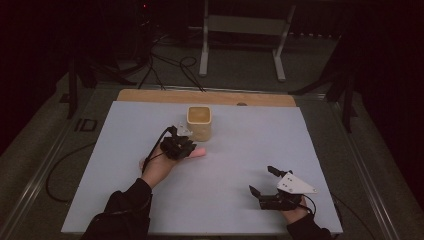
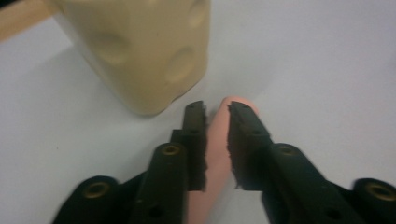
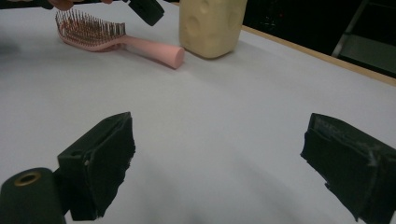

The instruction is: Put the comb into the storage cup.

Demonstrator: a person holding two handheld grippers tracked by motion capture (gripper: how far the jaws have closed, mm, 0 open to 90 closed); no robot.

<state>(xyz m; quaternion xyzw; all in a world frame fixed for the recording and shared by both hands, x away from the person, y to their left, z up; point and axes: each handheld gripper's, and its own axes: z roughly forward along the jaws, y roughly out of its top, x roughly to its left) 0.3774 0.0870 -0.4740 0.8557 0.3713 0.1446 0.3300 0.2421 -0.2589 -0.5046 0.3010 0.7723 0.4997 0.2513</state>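
A pink hairbrush (image 3: 116,39) lies bristles up on the white table (image 1: 240,150), its handle end (image 1: 199,153) pointing at a cream cup (image 1: 199,122). My left gripper (image 1: 187,146) hovers just over the handle. In the left gripper view its jaws stand a little apart, with the handle (image 2: 217,140) showing in the narrow gap and the cup (image 2: 140,51) just ahead. The right gripper view shows table between that jaw (image 3: 145,10) and the brush. My right gripper (image 1: 261,180) rests near the front right, wide open with nothing in it (image 3: 217,144).
A wooden strip (image 1: 150,95) runs along the table's far edge. Beyond it on the dark floor stand a white metal frame (image 1: 240,30) and loose cables (image 1: 165,65). The cream cup (image 3: 212,25) stands close to the brush handle's end.
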